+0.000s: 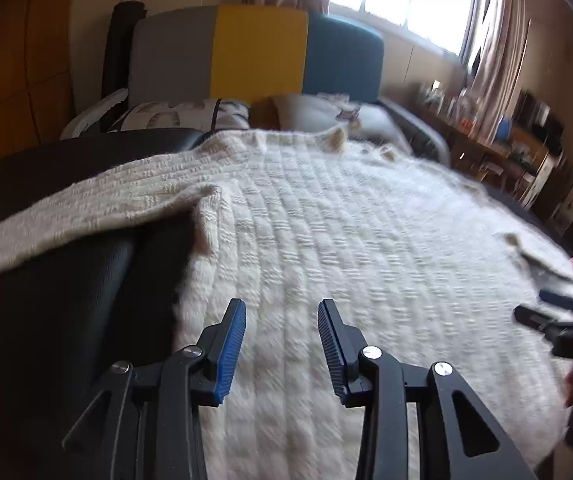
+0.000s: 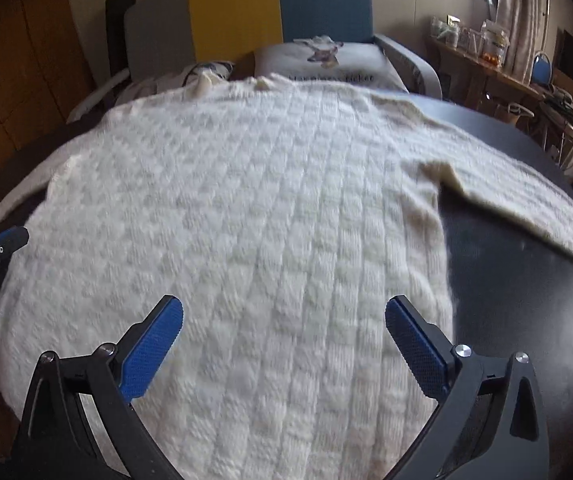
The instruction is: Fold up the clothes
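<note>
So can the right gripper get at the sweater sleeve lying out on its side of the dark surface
Probably yes. The right gripper hangs open over the sweater body, and the sleeve lies flat on the dark surface with nothing on top of it or between them.

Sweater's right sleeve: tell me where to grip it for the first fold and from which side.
Probably grip the right sleeve near its outer end, coming from the right over the dark surface. It lies flat, spread away from the sweater body with bare surface beside it, so the open right gripper could pinch its edge and carry it inward.
</note>
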`<state>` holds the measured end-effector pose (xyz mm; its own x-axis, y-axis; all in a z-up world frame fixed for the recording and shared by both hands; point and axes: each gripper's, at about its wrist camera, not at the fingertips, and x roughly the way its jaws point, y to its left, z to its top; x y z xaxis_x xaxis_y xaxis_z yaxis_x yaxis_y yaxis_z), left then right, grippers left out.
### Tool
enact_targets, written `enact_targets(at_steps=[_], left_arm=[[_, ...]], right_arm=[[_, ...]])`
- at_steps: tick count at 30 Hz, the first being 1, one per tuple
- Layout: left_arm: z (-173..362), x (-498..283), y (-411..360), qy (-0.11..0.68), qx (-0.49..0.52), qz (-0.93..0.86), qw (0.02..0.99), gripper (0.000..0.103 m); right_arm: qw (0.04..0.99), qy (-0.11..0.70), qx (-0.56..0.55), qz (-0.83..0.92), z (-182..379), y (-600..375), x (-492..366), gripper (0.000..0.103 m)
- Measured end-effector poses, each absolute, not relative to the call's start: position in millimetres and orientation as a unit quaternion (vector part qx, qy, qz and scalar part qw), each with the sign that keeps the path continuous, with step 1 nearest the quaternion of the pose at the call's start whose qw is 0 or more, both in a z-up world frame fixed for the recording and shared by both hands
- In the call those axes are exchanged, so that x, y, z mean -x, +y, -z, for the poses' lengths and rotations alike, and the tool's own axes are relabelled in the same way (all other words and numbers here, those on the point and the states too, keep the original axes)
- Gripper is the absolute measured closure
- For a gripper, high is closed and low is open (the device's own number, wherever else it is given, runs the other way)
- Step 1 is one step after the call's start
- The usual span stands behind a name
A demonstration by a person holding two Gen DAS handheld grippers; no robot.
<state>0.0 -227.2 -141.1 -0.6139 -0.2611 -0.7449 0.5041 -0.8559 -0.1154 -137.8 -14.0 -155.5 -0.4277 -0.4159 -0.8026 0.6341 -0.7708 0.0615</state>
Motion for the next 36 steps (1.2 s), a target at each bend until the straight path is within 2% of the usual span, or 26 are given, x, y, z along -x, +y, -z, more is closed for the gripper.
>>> enact_targets(at_steps=[3, 6, 12, 16, 20, 25, 31, 36], left_arm=[[159, 10, -237, 0.159, -0.414, 0.869, 0.217, 0.065], [157, 6, -231, 0.135, -0.402, 0.88, 0.214, 0.065], [118, 19, -246, 0.157, -0.347, 0.905, 0.187, 0.065], [142, 48, -260, 0.141, -0.393, 0.886, 0.203, 0.065], [157, 51, -267, 0.144, -0.413, 0.875, 0.208, 0.065], [136, 58, -280, 0.169, -0.389, 0.884, 0.197, 0.065], [141, 109, -312, 0.137, -0.405, 0.876, 0.224, 0.065], [150, 112, -326, 0.154, -0.415, 0.869, 0.219, 0.065]], right_arm=[[0.308, 0.138, -0.442, 0.831, 163, -29, 150, 0.0], [0.301, 0.148, -0.455, 0.825, 178, -34, 153, 0.0], [0.325, 0.121, -0.437, 0.83, 156, -40, 163, 0.0], [0.337, 0.139, -0.425, 0.828, 154, -66, 173, 0.0], [0.325, 0.184, -0.444, 0.814, 181, -75, 177, 0.0], [0.344, 0.172, -0.434, 0.815, 164, -79, 189, 0.0], [0.346, 0.177, -0.406, 0.827, 151, -113, 229, 0.0], [0.318, 0.183, -0.453, 0.813, 183, -113, 260, 0.0]])
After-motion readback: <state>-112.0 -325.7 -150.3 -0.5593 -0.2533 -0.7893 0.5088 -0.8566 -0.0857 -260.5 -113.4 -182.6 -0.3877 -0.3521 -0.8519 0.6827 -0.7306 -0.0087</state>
